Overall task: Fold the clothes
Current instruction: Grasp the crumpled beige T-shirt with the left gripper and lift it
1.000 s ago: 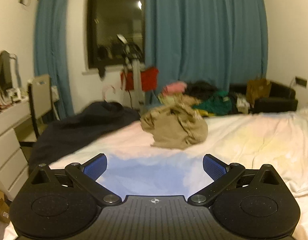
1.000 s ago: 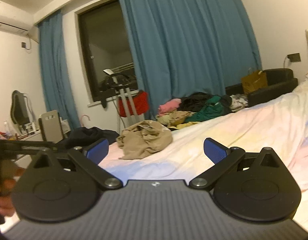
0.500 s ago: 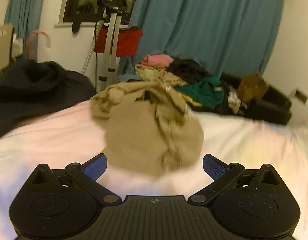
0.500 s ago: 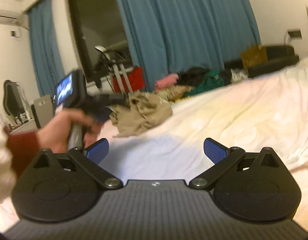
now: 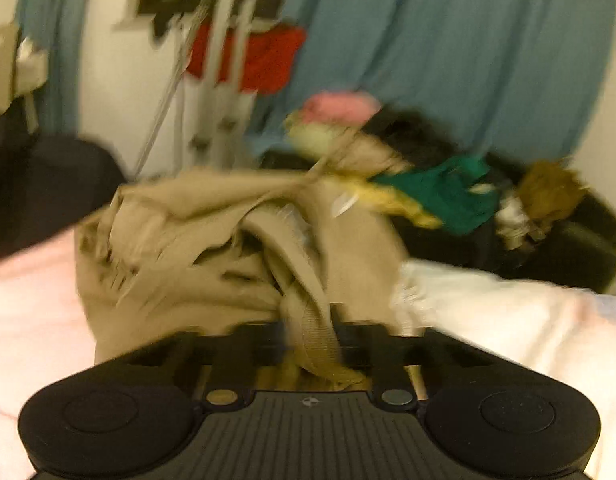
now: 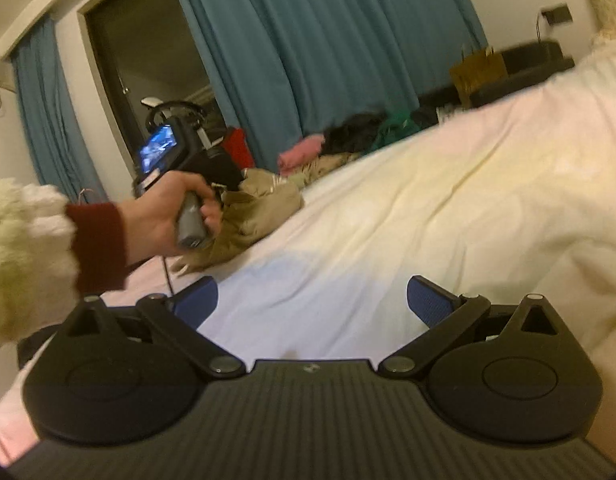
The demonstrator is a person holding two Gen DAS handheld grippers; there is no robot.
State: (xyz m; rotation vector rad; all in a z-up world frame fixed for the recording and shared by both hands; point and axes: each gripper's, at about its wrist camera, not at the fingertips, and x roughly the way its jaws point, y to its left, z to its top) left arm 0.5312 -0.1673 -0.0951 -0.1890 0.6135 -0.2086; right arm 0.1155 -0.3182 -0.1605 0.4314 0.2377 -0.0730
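Tan garment crumpled on bed, strap-like fold pinched in closed left gripper; right gripper spread wide, empty.

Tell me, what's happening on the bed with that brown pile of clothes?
A person is starting to fold laundry with two hand-held grabbers. The left tool has closed on a strip of the crumpled tan garment lying on the bed. The right tool is open and empty, hovering over bare sheet. Nothing is folded yet.
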